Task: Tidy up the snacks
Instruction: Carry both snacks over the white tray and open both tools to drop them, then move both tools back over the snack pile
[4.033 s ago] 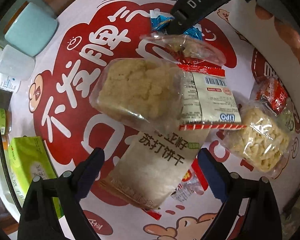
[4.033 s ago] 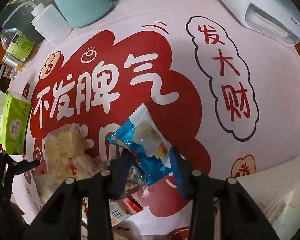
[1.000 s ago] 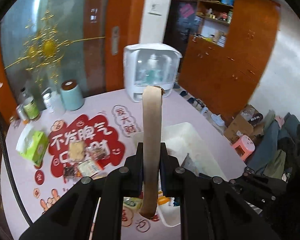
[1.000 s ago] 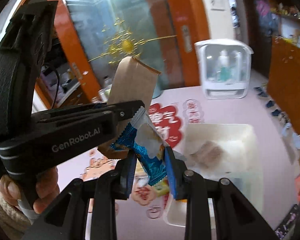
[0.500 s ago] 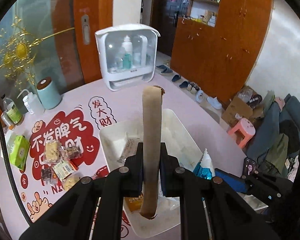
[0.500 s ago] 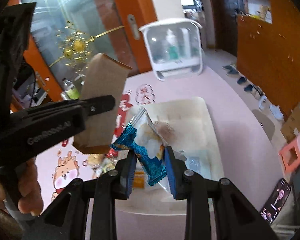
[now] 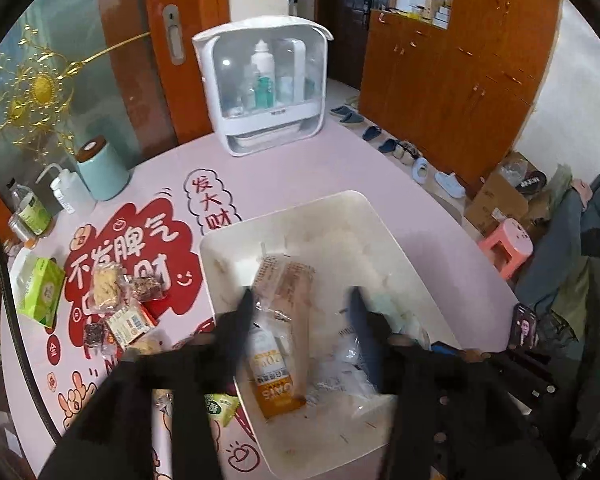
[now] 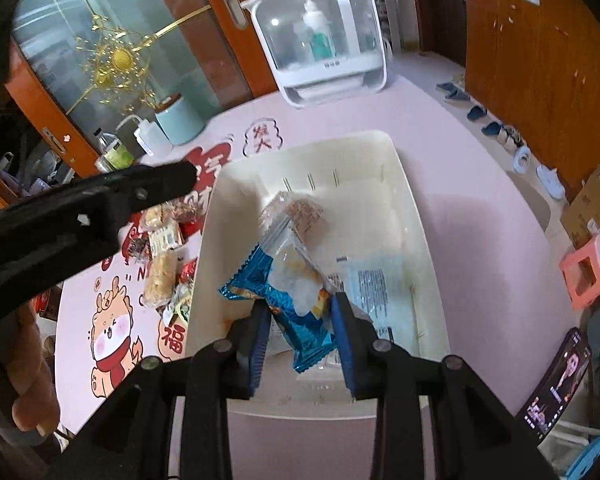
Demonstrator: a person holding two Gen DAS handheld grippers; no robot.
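On a pink table (image 7: 284,172) printed with red cartoons stands a white bin (image 8: 404,184). A long tan cracker packet (image 7: 298,320) lies loose in it, between the left gripper (image 7: 300,312)'s just-widened jaws. The right gripper (image 8: 302,320), jaws just parting, has a blue-and-clear snack pouch (image 8: 288,300) between them above the bin.

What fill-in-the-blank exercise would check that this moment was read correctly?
1. The bin that the snacks go into is ___ in colour.
2. The brown cracker packet is ___ the bin.
3. The foil packet above the bin is ___.
4. The tissue box on the table is ___.

Missing words: white; inside; blue; green
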